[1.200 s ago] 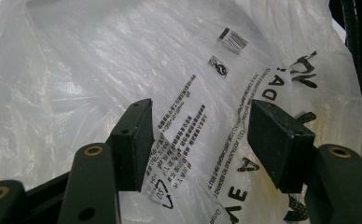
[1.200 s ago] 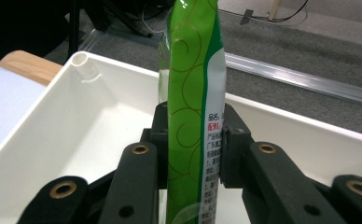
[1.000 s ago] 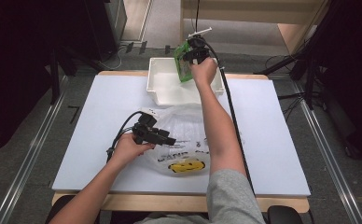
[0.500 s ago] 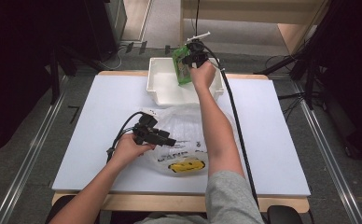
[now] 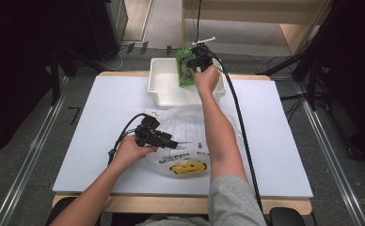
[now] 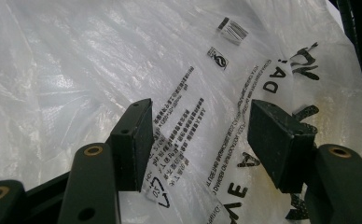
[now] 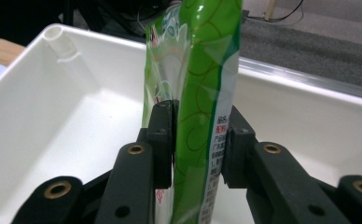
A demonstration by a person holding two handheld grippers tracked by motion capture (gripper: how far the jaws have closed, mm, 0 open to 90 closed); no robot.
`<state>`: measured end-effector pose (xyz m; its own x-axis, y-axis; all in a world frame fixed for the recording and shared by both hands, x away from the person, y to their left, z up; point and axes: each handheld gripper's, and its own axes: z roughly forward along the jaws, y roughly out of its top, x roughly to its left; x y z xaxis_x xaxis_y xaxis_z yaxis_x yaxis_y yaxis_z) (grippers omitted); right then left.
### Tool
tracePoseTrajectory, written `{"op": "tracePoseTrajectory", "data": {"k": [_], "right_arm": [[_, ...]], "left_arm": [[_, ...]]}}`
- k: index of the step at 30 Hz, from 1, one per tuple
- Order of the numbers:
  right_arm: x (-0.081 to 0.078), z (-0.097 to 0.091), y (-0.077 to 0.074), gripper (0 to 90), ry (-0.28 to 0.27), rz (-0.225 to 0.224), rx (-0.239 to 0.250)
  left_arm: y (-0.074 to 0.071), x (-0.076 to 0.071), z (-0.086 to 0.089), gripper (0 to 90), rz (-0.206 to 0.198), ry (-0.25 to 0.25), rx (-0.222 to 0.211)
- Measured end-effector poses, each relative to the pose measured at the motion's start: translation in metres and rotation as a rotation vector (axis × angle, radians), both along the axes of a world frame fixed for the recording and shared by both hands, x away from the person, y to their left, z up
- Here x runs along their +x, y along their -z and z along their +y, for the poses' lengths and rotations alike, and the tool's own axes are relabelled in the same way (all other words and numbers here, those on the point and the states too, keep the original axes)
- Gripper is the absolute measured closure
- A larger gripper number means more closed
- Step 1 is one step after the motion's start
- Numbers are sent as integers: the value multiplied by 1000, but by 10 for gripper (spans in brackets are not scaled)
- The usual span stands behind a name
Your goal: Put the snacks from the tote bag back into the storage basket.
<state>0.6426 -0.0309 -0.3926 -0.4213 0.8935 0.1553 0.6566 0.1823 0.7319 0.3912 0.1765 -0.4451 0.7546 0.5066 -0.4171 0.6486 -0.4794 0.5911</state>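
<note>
The right gripper [image 7: 197, 140] holds a green packet [image 7: 202, 93] upright over the white bin [image 5: 164, 89]. Its jaws have just been opening, yet both pads remain against the packet. Nearer the person than the bin, the left gripper [image 6: 200, 140] hangs with jaws spread above the plastic bag [image 6: 100, 70] on the surface [image 5: 100, 117].

green packet [image 7: 202, 93]: top and bottom cut off | plastic bag [image 6: 123, 70]: edges cut off, contents hidden
</note>
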Motion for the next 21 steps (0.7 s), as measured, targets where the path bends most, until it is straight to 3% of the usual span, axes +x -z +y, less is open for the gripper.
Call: {"op": "tracePoseTrajectory", "data": {"k": [8, 18, 21], "right_arm": [[-1, 5, 2, 708, -10, 3, -21], [-4, 10, 5, 743, -22, -2, 2], [-4, 12, 0, 748, -8, -36, -25]], "left_arm": [[1, -1, -2, 415, 1, 0, 4], [1, -1, -2, 416, 1, 3, 9], [1, -1, -1, 416, 1, 1, 9]]}}
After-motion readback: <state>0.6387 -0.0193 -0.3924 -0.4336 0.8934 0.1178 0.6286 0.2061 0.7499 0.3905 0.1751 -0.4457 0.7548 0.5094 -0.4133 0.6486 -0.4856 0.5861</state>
